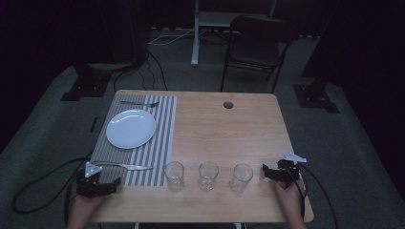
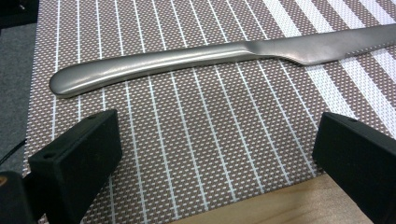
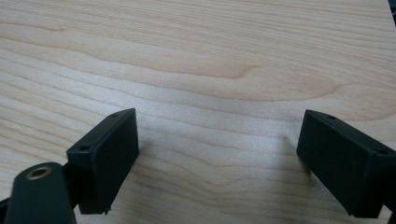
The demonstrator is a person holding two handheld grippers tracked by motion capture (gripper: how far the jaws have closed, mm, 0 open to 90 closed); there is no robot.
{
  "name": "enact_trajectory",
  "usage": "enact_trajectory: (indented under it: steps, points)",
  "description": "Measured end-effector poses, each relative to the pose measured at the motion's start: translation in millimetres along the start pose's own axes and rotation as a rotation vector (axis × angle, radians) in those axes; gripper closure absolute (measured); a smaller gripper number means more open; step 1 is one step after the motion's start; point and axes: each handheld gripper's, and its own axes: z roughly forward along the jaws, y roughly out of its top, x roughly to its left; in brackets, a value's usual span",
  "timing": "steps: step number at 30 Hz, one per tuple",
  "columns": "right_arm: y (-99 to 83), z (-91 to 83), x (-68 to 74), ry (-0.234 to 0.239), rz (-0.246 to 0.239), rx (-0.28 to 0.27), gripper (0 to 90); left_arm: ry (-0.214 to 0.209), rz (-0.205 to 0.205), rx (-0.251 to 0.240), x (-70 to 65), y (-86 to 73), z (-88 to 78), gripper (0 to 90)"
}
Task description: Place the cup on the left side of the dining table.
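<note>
Both grippers' jaws gape empty, knife (image 2: 219, 58) beyond the left gripper (image 2: 215, 158)

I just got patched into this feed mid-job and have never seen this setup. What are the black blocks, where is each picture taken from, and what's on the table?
No robot here: a person holds a two-jaw gripper in each hand. The high view looks down on the table; the left gripper and right gripper sit at its near edge.

The other two pictures come from cameras riding on the grippers. The black blocks are each gripper's own jaws. Both stand wide open and hold nothing.

On the table: a striped placemat with a white plate, a fork beyond it and a knife nearer the person. Three empty glasses stand in a row.

The left gripper view looks over the knife on the mat; the right gripper view looks onto bare wood.
</note>
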Motion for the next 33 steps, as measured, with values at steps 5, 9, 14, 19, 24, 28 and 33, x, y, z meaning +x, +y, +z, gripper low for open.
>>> enact_trajectory:
  steps: [5,9,14,19,24,28,33]
  points:
    - [-0.2,-0.3,-0.1,0.001,-0.001,0.0,12.4,-0.002,0.003,0.0,0.2,0.0,-0.1,1.8]
    - [-0.2,-0.3,-0.1,0.001,-0.001,0.0,12.3,-0.004,0.005,0.0,0.5,-0.1,-0.2,1.8]
    - [-0.4,-0.4,0.0,0.001,0.0,0.0,12.3,-0.015,0.015,0.013,2.0,1.0,-0.6,1.8]
    - [-0.5,-0.5,0.0,0.001,0.001,0.0,12.3,-0.021,0.024,0.009,2.7,0.2,-0.9,2.0]
    - [-0.8,-0.7,-0.2,0.001,-0.001,0.0,12.3,-0.032,0.042,0.005,2.4,-0.8,-2.0,2.4]
    - [-0.8,-0.7,-0.1,0.001,0.001,0.0,12.3,-0.043,0.053,0.007,0.7,-0.9,-4.1,2.3]
    - [-0.8,-0.7,-0.2,0.001,0.0,0.0,12.3,-0.043,0.054,-0.003,1.0,-1.2,-6.7,2.3]
